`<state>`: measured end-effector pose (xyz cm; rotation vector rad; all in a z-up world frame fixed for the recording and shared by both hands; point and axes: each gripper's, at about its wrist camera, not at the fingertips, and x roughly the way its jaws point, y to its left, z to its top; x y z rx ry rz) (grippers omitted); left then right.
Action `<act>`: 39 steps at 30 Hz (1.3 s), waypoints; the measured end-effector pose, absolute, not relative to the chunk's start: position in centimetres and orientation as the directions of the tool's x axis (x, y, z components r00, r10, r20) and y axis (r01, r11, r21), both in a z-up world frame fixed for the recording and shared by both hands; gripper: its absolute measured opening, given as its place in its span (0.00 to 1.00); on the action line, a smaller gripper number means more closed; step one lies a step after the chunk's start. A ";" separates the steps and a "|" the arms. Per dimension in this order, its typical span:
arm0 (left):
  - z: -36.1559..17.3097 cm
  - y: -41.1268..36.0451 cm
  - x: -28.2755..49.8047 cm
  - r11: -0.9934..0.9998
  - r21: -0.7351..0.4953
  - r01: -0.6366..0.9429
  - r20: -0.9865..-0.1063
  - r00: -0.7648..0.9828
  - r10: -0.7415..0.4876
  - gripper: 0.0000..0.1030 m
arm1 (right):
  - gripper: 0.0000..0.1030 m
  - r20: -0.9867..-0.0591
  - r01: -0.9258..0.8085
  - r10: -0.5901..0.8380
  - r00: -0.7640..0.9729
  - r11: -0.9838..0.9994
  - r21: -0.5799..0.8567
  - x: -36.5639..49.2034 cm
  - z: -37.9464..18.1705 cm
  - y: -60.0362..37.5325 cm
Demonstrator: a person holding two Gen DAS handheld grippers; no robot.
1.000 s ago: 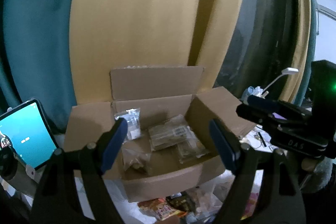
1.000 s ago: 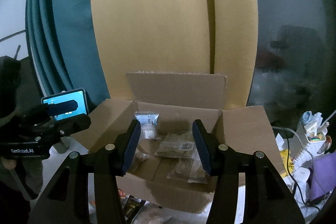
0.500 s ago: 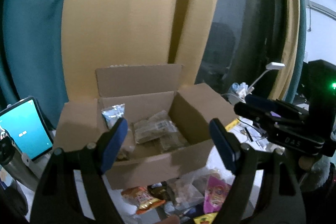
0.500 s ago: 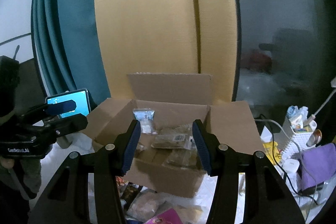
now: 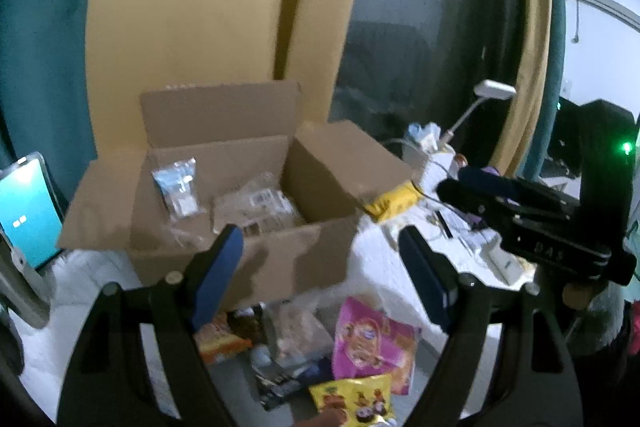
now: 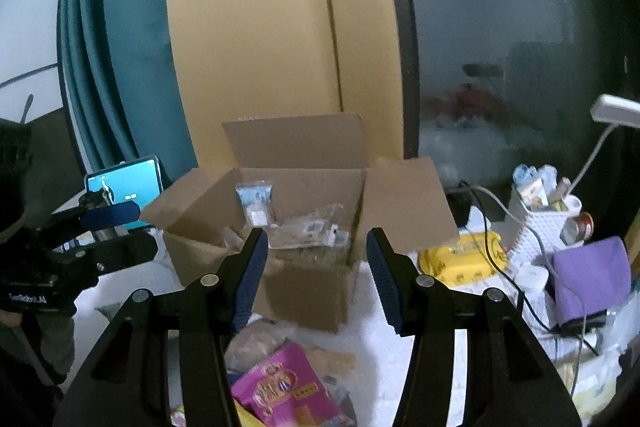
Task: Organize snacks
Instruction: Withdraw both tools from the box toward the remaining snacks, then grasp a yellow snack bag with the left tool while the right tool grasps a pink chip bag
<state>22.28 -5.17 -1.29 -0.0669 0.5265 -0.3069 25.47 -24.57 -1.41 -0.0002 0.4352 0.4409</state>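
Note:
An open cardboard box (image 5: 280,259) (image 6: 316,291) stands on the white surface with several clear snack packets (image 5: 256,207) (image 6: 308,227) inside and a small blue-white packet (image 5: 178,183) (image 6: 256,199) leaning on its back wall. In front of the box lies a heap of loose snack bags: a pink bag (image 5: 372,343) (image 6: 284,387), an orange bag (image 5: 220,339) and a yellow bag (image 5: 356,399). My left gripper (image 5: 320,275) is open and empty, above the heap. My right gripper (image 6: 316,275) is open and empty, short of the box front; it also shows at the right (image 5: 536,227).
A phone with a lit teal screen (image 5: 24,211) (image 6: 124,187) stands left of the box. At the right are a yellow wipes pack (image 6: 464,255), a white basket of small items (image 6: 544,215), cables, a purple cloth (image 6: 588,275) and a white lamp (image 5: 494,91). Curtains and a dark window lie behind.
Both grippers drew back from the box and sank a little. The box looks smaller and sits further left, and the heap of loose snack bags has come into view below. Both stay open.

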 end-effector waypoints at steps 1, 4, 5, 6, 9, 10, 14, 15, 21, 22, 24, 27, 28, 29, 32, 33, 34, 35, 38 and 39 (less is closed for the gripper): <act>-1.6 -5.6 22.1 0.952 -0.141 0.273 -0.489 0.816 -0.307 0.79 | 0.53 -0.411 -0.411 0.412 0.813 0.907 0.096 25.3 -1.7 -24.9; -2.7 -6.8 21.6 0.949 -0.141 0.282 -0.509 0.802 -0.314 0.79 | 0.53 -0.423 -0.404 0.409 0.809 0.909 0.106 24.9 -2.8 -25.9; -3.0 -7.2 21.4 0.949 -0.140 0.284 -0.516 0.797 -0.315 0.79 | 0.53 -0.427 -0.401 0.407 0.808 0.910 0.110 24.8 -3.2 -26.2; -3.4 -7.6 21.3 0.948 -0.142 0.285 -0.523 0.791 -0.317 0.79 | 0.53 -0.431 -0.398 0.406 0.806 0.910 0.114 24.7 -3.6 -26.5; -4.5 -8.5 21.0 0.946 -0.147 0.290 -0.543 0.775 -0.322 0.79 | 0.53 -0.443 -0.391 0.404 0.800 0.912 0.126 24.4 -4.7 -27.4; -4.8 -8.7 20.9 0.945 -0.150 0.291 -0.549 0.770 -0.324 0.79 | 0.53 -0.446 -0.389 0.404 0.798 0.912 0.131 24.4 -5.0 -27.6; -6.5 -9.6 20.6 0.943 -0.164 0.289 -0.582 0.744 -0.329 0.79 | 0.53 -0.462 -0.381 0.404 0.789 0.913 0.148 24.2 -6.4 -28.7; -6.9 -9.8 20.5 0.943 -0.167 0.289 -0.589 0.737 -0.330 0.79 | 0.53 -0.466 -0.379 0.404 0.787 0.913 0.152 24.2 -6.7 -28.8; -9.4 -10.3 19.9 0.942 -0.198 0.270 -0.636 0.696 -0.333 0.79 | 0.56 -0.498 -0.370 0.407 0.766 0.912 0.176 24.0 -9.1 -29.7; -9.7 -10.4 19.7 0.943 -0.199 0.267 -0.641 0.693 -0.331 0.79 | 0.57 -0.505 -0.370 0.408 0.761 0.912 0.179 24.0 -9.6 -29.7; -10.5 -10.4 19.3 0.945 -0.201 0.256 -0.655 0.683 -0.325 0.79 | 0.57 -0.515 -0.372 0.411 0.752 0.910 0.184 23.8 -10.4 -29.8; -11.6 -10.4 19.0 0.950 -0.204 0.238 -0.678 0.665 -0.313 0.79 | 0.58 -0.528 -0.371 0.415 0.741 0.908 0.193 23.6 -11.3 -30.0; -11.9 -10.3 18.9 0.951 -0.202 0.234 -0.683 0.662 -0.308 0.79 | 0.58 -0.532 -0.370 0.417 0.737 0.908 0.198 23.6 -11.6 -30.0; -12.2 -10.3 18.7 0.952 -0.201 0.229 -0.689 0.658 -0.304 0.79 | 0.58 -0.537 -0.369 0.418 0.733 0.907 0.202 23.6 -11.9 -30.1; -13.2 -10.4 18.3 0.954 -0.204 0.221 -0.707 0.641 -0.299 0.79 | 0.60 -0.549 -0.369 0.424 0.721 0.905 0.215 23.7 -12.6 -30.2; -13.5 -10.5 18.3 0.955 -0.200 0.218 -0.714 0.635 -0.294 0.79 | 0.62 -0.552 -0.369 0.425 0.717 0.904 0.217 23.8 -12.8 -30.2; -13.7 -10.5 18.3 0.956 -0.197 0.216 -0.720 0.630 -0.290 0.79 | 0.64 -0.556 -0.370 0.428 0.712 0.902 0.221 23.8 -13.1 -30.3; -14.0 -10.5 18.1 0.957 -0.195 0.213 -0.725 0.626 -0.287 0.79 | 0.65 -0.560 -0.371 0.432 0.707 0.901 0.226 23.8 -13.3 -30.2; -14.5 -10.4 17.9 0.959 -0.192 0.207 -0.737 0.615 -0.280 0.79 | 0.66 -0.571 -0.382 0.446 0.689 0.893 0.238 24.0 -14.1 -29.9; -14.7 -10.4 17.8 0.960 -0.192 0.204 -0.742 0.610 -0.278 0.79 | 0.67 -0.574 -0.384 0.448 0.685 0.892 0.238 24.1 -14.2 -29.8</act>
